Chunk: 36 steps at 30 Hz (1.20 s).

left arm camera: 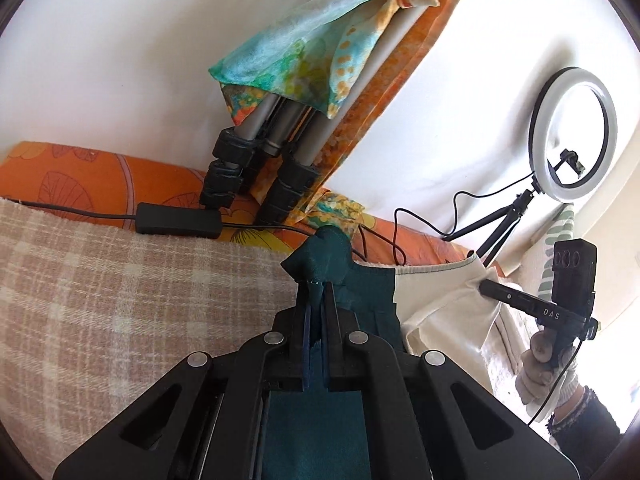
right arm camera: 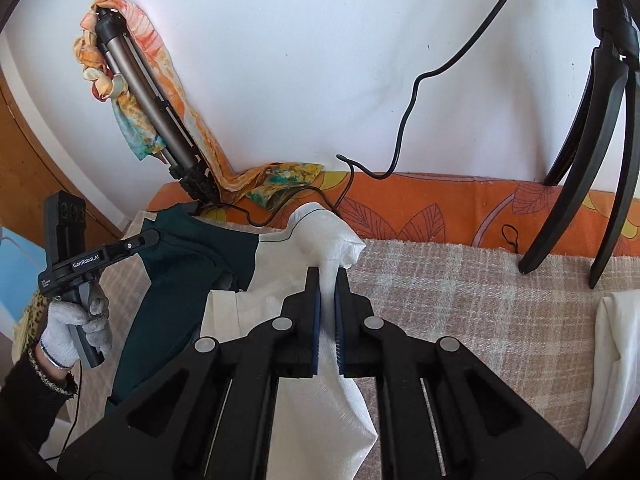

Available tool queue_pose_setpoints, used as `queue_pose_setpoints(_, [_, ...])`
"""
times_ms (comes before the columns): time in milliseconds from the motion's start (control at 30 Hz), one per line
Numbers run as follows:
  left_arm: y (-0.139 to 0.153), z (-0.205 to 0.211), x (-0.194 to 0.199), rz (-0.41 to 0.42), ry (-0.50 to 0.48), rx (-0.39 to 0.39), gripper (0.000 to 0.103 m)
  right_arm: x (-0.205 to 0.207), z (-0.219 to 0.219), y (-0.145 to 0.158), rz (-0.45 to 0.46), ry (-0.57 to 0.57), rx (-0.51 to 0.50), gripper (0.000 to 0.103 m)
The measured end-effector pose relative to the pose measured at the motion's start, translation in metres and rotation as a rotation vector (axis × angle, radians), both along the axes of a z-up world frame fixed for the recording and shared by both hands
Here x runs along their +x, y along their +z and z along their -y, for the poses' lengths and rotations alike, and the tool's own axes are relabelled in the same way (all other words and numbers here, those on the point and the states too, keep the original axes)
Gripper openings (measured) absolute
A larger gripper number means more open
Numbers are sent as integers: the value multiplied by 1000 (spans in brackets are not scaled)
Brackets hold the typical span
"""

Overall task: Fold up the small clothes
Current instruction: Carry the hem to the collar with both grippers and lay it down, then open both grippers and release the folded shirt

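A: Step in hand?

B: Both corners gripped. The left gripper (left arm camera: 316, 292) is clamped on the garment (right arm camera: 280, 280) at its teal end, the right gripper (right arm camera: 328, 280) on its cream end; it hangs above the checked blanket (right arm camera: 460, 280).

A: Next?

B: Likely 1 even fold (judgement). The orange sheet (right arm camera: 420, 204) lies beyond the blanket, under a white wall (right arm camera: 300, 60).

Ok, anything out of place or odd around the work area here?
Yes: a colourful scarf is knotted round a folded tripod propped against the wall, and black cables trail along the orange cushion. The two-tone garment itself looks fine.
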<state>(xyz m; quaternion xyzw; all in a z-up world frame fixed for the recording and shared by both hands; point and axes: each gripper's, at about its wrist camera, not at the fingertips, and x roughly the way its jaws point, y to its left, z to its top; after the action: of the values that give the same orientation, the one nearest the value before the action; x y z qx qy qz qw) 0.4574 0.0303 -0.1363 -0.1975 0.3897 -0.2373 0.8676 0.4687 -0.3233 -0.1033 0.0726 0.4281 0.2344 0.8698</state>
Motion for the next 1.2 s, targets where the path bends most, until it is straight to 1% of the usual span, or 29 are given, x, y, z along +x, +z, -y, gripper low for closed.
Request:
queue_pose_setpoints(167, [24, -2, -29, 36, -8, -5, 2, -36, -1, 22, 20, 30, 8, 7])
queue_pose_setpoints(267, [36, 1, -54, 61, -31, 11, 2, -60, 1, 34, 33, 38, 3, 7])
queue_pose_setpoints(333, [42, 7, -71, 79, -43, 35, 2, -77, 2, 42, 36, 37, 9, 7])
queue_pose_setpoints(367, [45, 15, -79, 88, -48, 47, 2, -87, 2, 45, 38, 36, 10, 7])
queue_pose_setpoints(500, [51, 13, -120, 108, -59, 69, 2, -130, 5, 51, 42, 48, -6, 7])
queue_pose_setpoints(567, [53, 11, -144, 116, -63, 80, 2, -154, 6, 50, 38, 53, 4, 7])
queue_pose_setpoints(700, [44, 6, -191, 113, -69, 98, 2, -206, 6, 43, 39, 72, 1, 7])
queue_pose_setpoints(867, [23, -1, -244, 81, -73, 130, 2, -259, 8, 18, 5, 78, -12, 7])
queue_pose_setpoints(967, [12, -4, -268, 66, -69, 158, 2, -281, 15, 2, -13, 60, -25, 7])
queue_pose_setpoints(1033, [5, -3, -279, 56, -89, 168, 2, -291, 19, -5, -13, 53, -49, 7])
queue_pose_setpoints(1100, [0, -1, -292, 55, -94, 213, 2, -302, 22, -9, -10, 51, -72, 7])
queue_pose_setpoints(1200, [-6, 2, -305, 42, -120, 254, 5, -313, 21, -15, -4, 55, -143, 7])
